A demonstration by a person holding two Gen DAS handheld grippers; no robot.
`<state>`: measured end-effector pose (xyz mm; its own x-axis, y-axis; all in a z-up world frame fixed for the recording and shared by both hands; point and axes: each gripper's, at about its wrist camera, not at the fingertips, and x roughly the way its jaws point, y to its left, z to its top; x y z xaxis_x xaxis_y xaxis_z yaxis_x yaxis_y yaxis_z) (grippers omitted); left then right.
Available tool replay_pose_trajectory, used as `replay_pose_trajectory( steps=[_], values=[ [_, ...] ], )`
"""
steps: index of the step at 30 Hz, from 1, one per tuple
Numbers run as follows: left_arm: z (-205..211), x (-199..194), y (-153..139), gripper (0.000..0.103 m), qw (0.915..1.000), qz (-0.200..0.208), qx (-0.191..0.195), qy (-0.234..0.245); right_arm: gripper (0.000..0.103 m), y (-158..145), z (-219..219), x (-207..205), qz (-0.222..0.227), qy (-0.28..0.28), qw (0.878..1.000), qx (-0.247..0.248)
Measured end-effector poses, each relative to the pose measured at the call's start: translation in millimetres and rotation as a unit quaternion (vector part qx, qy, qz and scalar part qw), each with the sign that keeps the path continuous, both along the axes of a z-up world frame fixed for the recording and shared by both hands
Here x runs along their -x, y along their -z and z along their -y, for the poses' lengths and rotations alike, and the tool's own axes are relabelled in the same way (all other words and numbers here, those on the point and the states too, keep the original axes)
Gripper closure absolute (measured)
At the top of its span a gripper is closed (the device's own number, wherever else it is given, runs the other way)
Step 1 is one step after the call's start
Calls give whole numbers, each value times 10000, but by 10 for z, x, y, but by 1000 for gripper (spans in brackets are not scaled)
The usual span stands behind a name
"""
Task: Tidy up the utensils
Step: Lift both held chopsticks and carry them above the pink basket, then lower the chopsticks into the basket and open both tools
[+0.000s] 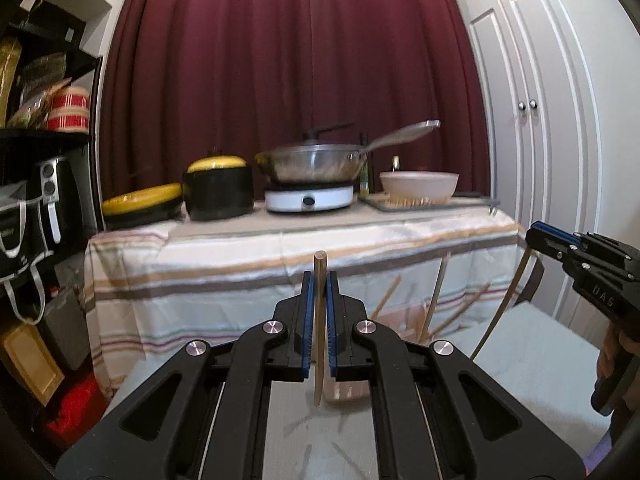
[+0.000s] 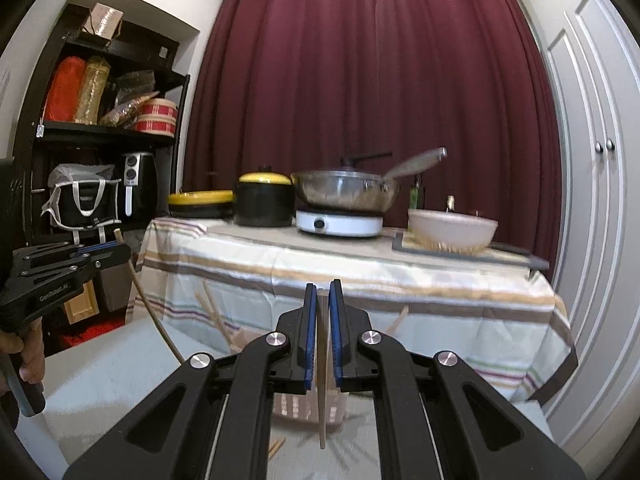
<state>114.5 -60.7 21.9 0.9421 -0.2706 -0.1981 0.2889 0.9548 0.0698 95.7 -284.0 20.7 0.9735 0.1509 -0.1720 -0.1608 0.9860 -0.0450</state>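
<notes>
Left hand-held gripper [image 1: 319, 280] — my jaws clamped on one wooden chopstick [image 1: 319, 344], held upright. Right hand-held gripper [image 2: 323, 290] — clamped on second chopstick [image 2: 322, 380], upright too. Both above holder [image 2: 308, 404] on table [image 2: 120, 364], likely for dropping in end-first.

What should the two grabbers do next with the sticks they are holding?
Probably carry them over the clear holder and lower them in. The left gripper is shut on one chopstick, the right gripper on another chopstick, both hanging above the holder, where other sticks already stand.
</notes>
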Motion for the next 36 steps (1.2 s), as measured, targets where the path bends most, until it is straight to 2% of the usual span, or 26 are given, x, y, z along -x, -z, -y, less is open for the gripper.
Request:
replay_pose_trajectory(
  steps=[10, 14, 24, 36],
  values=[
    [212, -93, -411, 97, 9978, 616, 190, 147, 96, -362, 40, -98, 647, -12, 9979, -17],
    [271, -188, -487, 97, 9971, 709, 244, 132, 96, -448, 63, -171, 806, -24, 9967, -111],
    [342, -376, -430, 97, 9977, 632, 238, 59, 96, -501, 67, -376, 1030, -17, 9945, -172],
    [354, -650, -270, 97, 9984, 450, 346, 28, 96, -244, 120, -701, 870, 11, 9957, -328]
  ],
)
